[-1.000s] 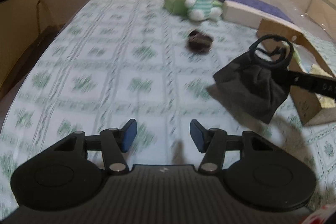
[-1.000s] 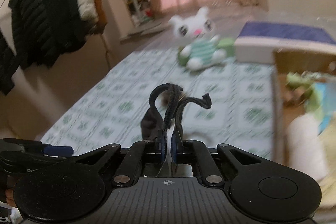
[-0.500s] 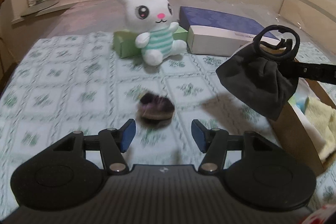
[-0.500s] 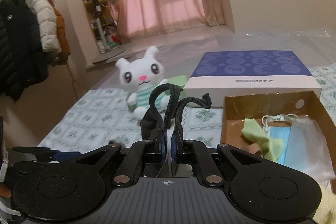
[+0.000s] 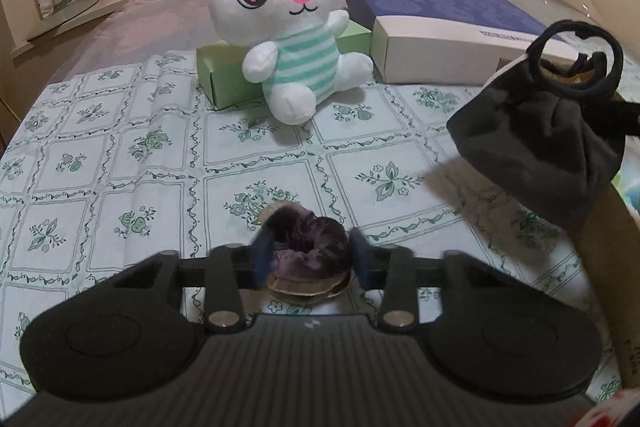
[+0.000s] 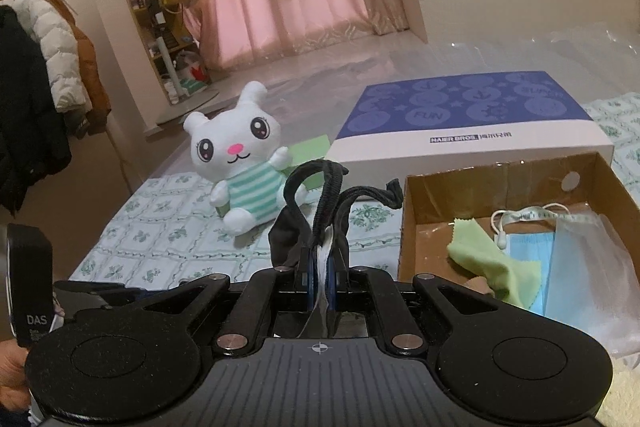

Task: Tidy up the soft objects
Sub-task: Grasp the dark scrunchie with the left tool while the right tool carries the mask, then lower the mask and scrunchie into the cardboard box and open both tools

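Observation:
A purple velvet scrunchie (image 5: 312,231) lies on the flower-patterned cloth (image 5: 120,163) in the left wrist view, with a tan layer showing under it. My left gripper (image 5: 311,257) straddles it; its jaws are closing and the blue pads touch both sides of the scrunchie. My right gripper (image 6: 319,279) is shut on a black drawstring pouch (image 6: 288,239), cords looping up in front of the fingers. From the left wrist that pouch (image 5: 536,155) hangs in the air at the right, near the left wall of an open cardboard box (image 6: 500,179).
A white plush bunny (image 5: 280,27) in a striped shirt leans on a green box (image 5: 216,75) at the back. A blue-and-white flat box (image 6: 460,115) lies behind the cardboard box, which holds a green cloth (image 6: 480,259) and a blue mask (image 6: 532,267). Coats hang at far left.
My left gripper has moved forward over the cloth to the scrunchie and its jaws have narrowed around it. My right gripper has carried the pouch toward the cardboard box.

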A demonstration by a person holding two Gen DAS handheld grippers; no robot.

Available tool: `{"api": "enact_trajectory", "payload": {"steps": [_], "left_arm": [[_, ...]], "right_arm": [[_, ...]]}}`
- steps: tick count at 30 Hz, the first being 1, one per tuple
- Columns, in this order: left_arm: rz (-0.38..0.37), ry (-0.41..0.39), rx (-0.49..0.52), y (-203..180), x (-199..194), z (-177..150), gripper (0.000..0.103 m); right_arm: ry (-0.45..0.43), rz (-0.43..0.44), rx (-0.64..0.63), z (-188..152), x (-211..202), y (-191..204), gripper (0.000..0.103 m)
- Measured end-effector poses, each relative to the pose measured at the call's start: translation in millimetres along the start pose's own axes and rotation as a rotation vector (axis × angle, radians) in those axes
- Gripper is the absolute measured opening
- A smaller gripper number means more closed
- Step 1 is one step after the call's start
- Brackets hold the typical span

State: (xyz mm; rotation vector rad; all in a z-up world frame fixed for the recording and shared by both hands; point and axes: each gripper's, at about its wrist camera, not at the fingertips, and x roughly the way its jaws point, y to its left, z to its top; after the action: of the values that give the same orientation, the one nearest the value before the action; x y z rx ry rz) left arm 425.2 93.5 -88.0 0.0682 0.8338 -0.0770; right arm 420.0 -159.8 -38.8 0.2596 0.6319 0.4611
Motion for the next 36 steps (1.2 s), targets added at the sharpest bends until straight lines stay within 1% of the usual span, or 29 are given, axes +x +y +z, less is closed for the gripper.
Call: {"api": "enact_trajectory", "payload": {"steps": [1,2,6,10,13,17,21,23,26,29,32,36], "left_arm": [[-0.002,0.001,0.003,-1,0,0,0.021],[-0.007,-0.002,0.005,-1,-2,1,0.017],[-0.039,-0.034,0.015,-7,-17,5,0.015],[-0.076,-0.079,0.035,-25,-36,17,0.015],[-0.107,-0.114,0.061,-47,-48,31,0.015],[-0.176,-0.159,0.092,-85,-56,51,0.015],[-0.249,-0.169,0.115,-130,-52,71,0.016],[-0.277,-0.165,0.133,-153,-47,77,0.016],[-0.313,-0.144,0.158,-183,-34,82,0.016],[-0.321,-0.102,0.172,-208,-16,87,0.016],[-0.29,-0.069,0.207,-225,5,90,0.016],[-0.251,-0.025,0.231,-235,29,94,0.016]], "right_arm": [[-0.002,0.002,0.009,0,-2,-2,0.007],[-0.005,0.005,0.016,1,-4,-4,0.007],[-0.019,0.013,0.046,6,-17,-12,0.007],[-0.048,0.004,0.068,12,-35,-25,0.007],[-0.08,-0.023,0.082,19,-52,-39,0.007],[-0.128,-0.073,0.094,28,-74,-62,0.007],[-0.144,-0.119,0.112,32,-87,-87,0.007],[-0.135,-0.138,0.115,32,-89,-100,0.007],[-0.092,-0.146,0.151,31,-84,-122,0.007],[-0.051,-0.159,0.167,28,-75,-140,0.007],[0.0,-0.181,0.143,27,-59,-151,0.007],[0.058,-0.205,0.095,25,-40,-160,0.007]]}}
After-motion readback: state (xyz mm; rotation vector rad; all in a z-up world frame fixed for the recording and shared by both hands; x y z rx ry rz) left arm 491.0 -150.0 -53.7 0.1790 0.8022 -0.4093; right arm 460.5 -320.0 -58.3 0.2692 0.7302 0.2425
